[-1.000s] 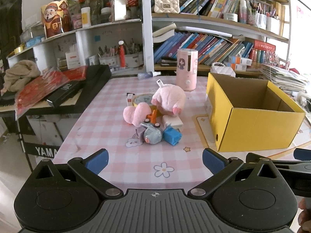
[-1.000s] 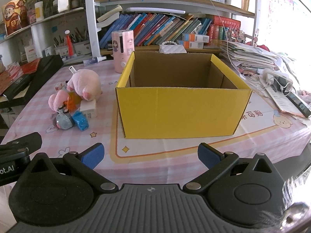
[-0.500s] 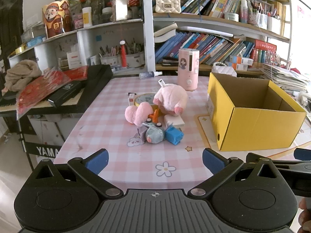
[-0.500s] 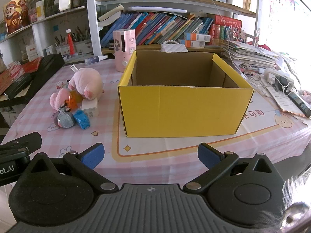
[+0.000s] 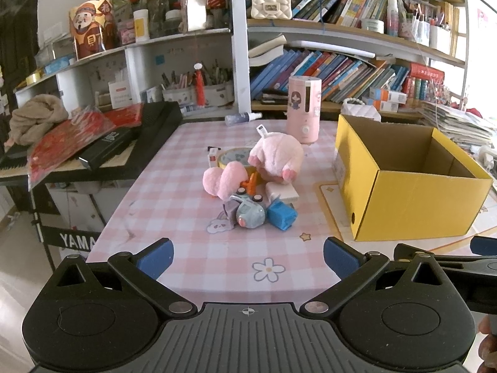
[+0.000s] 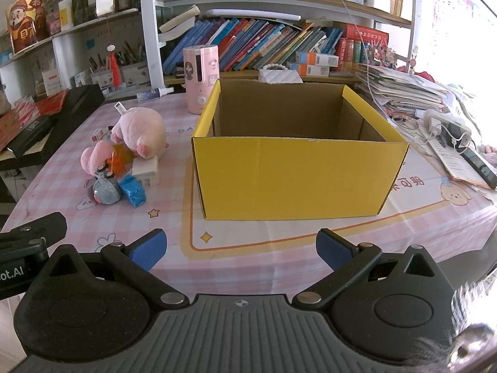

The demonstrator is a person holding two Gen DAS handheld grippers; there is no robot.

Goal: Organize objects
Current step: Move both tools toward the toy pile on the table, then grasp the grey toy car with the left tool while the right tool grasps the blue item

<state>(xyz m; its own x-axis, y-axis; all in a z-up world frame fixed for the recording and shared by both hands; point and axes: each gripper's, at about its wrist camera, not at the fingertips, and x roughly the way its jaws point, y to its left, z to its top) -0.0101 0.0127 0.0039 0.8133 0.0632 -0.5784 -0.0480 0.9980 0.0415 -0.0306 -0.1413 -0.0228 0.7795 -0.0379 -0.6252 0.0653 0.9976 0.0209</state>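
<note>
- Table [image 5: 174,186], centre of both views: we see a pink checked cloth running back to crowded bookshelves [image 6: 264,43] along the upper frame.
- Keyboard [image 5: 146,130], left edge of the left wrist view: we find it black, laden with red packets and a beige cloth, abutting the table's left side.
- Yellow box [image 6: 295,177], centre of the right wrist view and right of the left wrist view: open-topped, upright, brown inside; we see nothing in the visible part of its interior. It fills the space ahead of the right gripper.
- Paper stack [image 6: 403,93], right of the box: we note cables and a phone beside it.
- Pink cylinder [image 5: 303,108], upper centre, upright behind the toys, just left of the box's far corner.
- Pink plush pig [image 5: 278,158], centre of the left wrist view: it lies against a tape roll [image 5: 231,157] and a smaller pink plush [image 5: 222,180].
- Grey toy car [image 5: 248,213] and blue block [image 5: 281,216], touching at the near edge of the pile, with a white block [image 5: 282,191] behind; well apart from the box.
- Left gripper [image 5: 247,255], lower frame: fingers spread wide, empty, short of the pile.
- Right gripper [image 6: 239,247], lower frame: likewise spread, empty, facing the box's near wall.
</note>
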